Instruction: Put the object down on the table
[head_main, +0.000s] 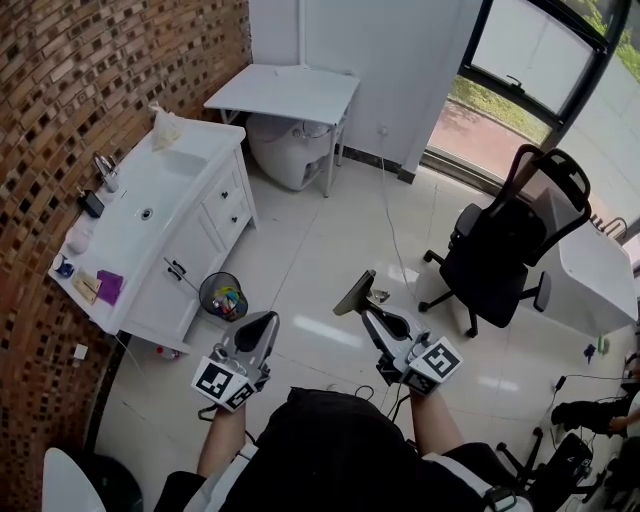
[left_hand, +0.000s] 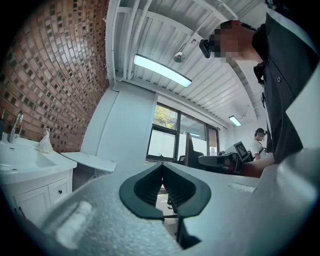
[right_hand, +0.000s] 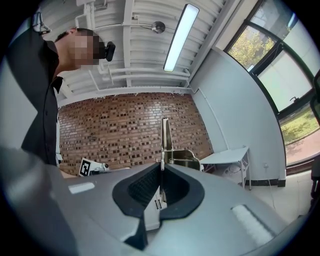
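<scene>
Over the floor (head_main: 320, 240), the right tongs (head_main: 366, 309) are clamped on a thin flat object (head_main: 354, 293) that juts past their tips. The left tongs (head_main: 267, 320), closed and empty, are well apart from it.

Thin, flat metal object (head_main: 354, 294) aloft, tilted

1. Left grey plastic tongs (head_main: 267, 320), marker cube at the rear, held out roughly level on the bare left forearm (head_main: 222, 442); jaws pressed together, nothing between them
2. Right grey plastic tongs (head_main: 366, 306), on the right forearm (head_main: 437, 428), point level and angle inward; jaws clamped on a thin flat metal blade (head_main: 353, 293)
</scene>
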